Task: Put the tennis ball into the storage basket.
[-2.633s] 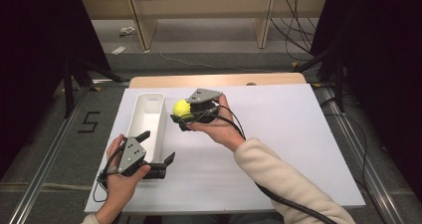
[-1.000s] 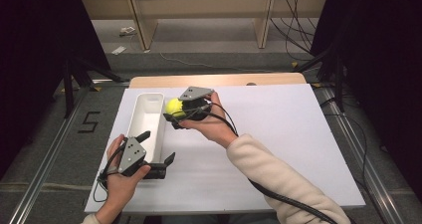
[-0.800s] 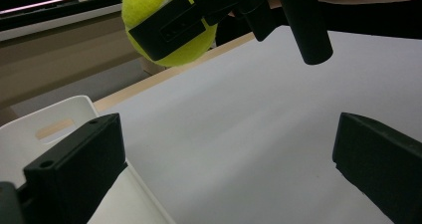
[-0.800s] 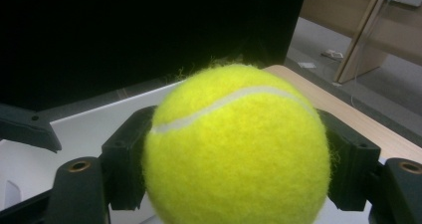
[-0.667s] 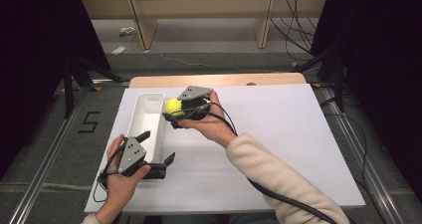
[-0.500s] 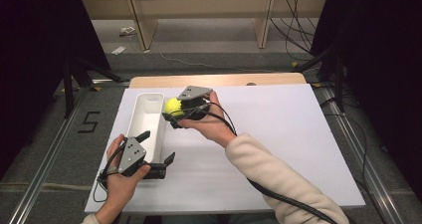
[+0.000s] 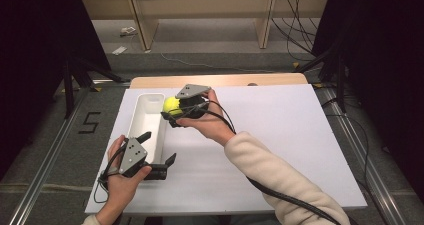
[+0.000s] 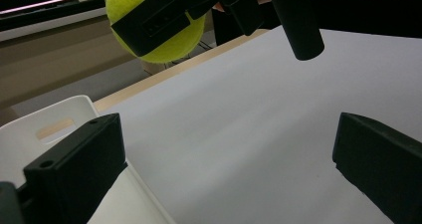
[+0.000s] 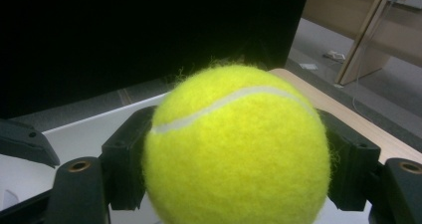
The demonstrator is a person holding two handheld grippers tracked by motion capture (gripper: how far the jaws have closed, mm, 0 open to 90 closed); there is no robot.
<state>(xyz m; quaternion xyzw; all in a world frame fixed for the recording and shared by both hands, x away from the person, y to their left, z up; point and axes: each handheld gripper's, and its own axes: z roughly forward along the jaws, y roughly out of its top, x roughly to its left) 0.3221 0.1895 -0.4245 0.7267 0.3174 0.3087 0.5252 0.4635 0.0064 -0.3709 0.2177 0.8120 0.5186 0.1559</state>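
While clamped | tennis ball (image 9: 238, 147) | between right gripper (image 7: 171, 112) jaws

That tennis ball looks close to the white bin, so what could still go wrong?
The tennis ball is held by the right gripper at the white bin's right rim, not over its middle; released now, it might hit the rim and roll across the table. The left gripper straddles the bin's near right wall with open jaws, so a nudge could shift the bin.

Fuzzy felt tennis ball (image 9: 239, 149); smooth plastic bin (image 7: 146, 122)
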